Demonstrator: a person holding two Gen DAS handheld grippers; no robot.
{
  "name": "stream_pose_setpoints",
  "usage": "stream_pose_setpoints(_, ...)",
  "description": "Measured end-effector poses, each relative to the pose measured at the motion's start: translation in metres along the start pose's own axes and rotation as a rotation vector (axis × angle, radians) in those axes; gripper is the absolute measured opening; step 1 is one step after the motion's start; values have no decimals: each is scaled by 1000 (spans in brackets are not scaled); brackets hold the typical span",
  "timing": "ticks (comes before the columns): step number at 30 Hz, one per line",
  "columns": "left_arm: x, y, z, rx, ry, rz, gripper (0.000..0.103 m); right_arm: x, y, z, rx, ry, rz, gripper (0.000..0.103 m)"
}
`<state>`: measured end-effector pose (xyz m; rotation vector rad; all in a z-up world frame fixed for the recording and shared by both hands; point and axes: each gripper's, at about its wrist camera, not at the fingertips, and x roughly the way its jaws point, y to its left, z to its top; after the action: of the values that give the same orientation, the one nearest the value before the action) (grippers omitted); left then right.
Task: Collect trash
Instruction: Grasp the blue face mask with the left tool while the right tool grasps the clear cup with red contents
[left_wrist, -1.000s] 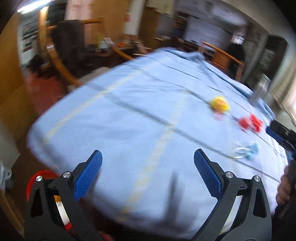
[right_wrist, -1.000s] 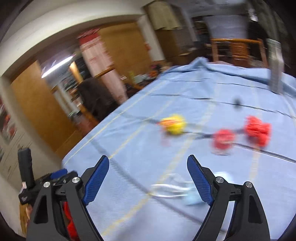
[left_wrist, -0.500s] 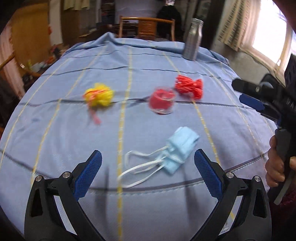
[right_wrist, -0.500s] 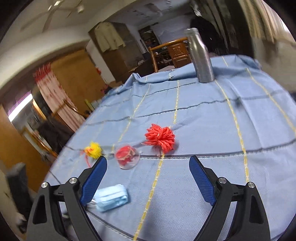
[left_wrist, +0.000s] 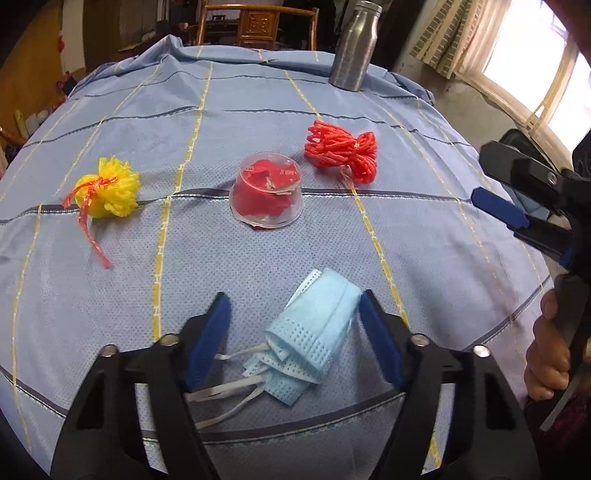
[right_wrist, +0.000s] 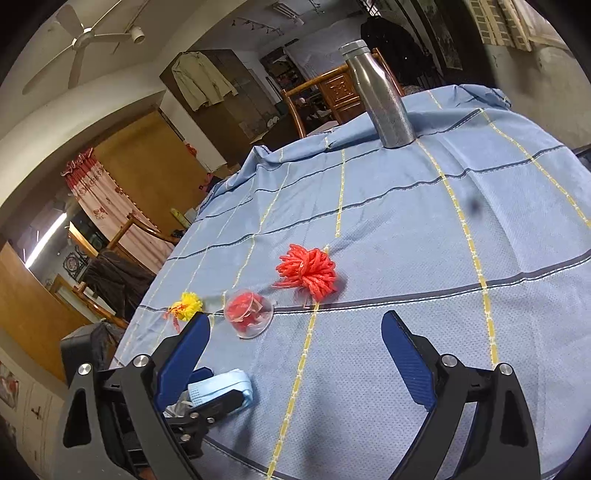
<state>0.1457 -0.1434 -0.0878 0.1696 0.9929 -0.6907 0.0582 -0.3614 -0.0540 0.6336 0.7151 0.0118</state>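
Observation:
A crumpled light-blue face mask (left_wrist: 314, 339) lies near the table's front edge. My left gripper (left_wrist: 293, 332) is open, its jaws on either side of the mask. The right pad touches the mask's edge. Beyond lie a clear plastic cup with red scraps (left_wrist: 266, 194), a yellow pom-pom with a red ribbon (left_wrist: 109, 192) and a red yarn bundle (left_wrist: 341, 151). My right gripper (right_wrist: 295, 360) is open and empty above the cloth, right of the mask (right_wrist: 221, 387). It also shows in the left wrist view (left_wrist: 496, 210).
A blue checked tablecloth (left_wrist: 258, 92) covers the round table. A steel bottle (left_wrist: 352, 46) stands at the far edge, also in the right wrist view (right_wrist: 384, 96). Wooden chairs (left_wrist: 258, 24) stand beyond the table.
My left gripper swung from the table's left side to the trash, then dropped down around the mask and narrowed. My right gripper swung right and steadied.

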Motion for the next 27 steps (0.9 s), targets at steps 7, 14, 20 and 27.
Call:
stream_pose_setpoints(7, -29, 40, -13, -62, -49, 81, 33, 1, 2, -1, -21, -6, -29, 92)
stream_pose_setpoints(14, -56, 90, -31, -188, -92, 180, 33, 13, 16, -8, -93, 35, -38, 92)
stream_pose_setpoints(20, -61, 103, -35, -245, -113, 172, 66, 39, 54, -14, -256, 133, -42, 92)
stream_pose_setpoints(27, -61, 105, -36, -247, -123, 144, 80, 75, 95, -4, -380, 201, -28, 92)
